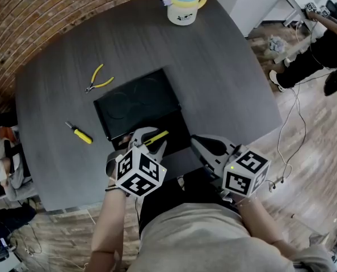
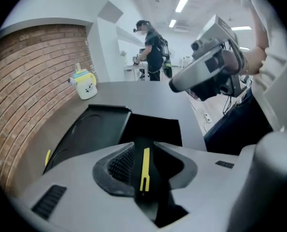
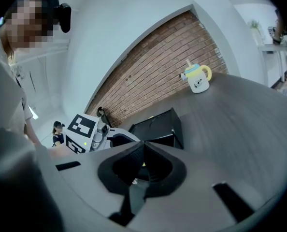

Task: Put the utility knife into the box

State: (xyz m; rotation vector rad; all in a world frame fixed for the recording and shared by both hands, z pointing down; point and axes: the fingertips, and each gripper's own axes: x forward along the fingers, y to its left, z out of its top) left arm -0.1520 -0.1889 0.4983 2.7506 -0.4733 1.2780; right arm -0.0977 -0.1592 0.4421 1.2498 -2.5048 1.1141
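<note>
Well left of the box (image 1: 135, 102) lies a screwdriver (image 1: 79, 133), with pliers (image 1: 98, 79) beyond the box's far left corner; only the head view shows the screwdriver. The left gripper (image 1: 151, 143) is at the box's near edge, its jaws narrowed onto the knife (image 1: 157, 137). Its own view shows the black handle with a yellow strip (image 2: 145, 168) pinched upright between the pads, the open box just ahead. Right of the box the right gripper (image 1: 205, 149) has its jaws pressed together on nothing (image 3: 142, 153). Past it the table (image 1: 231, 84) is bare to its right edge, and a mug (image 1: 183, 5) stands far behind the box.
</note>
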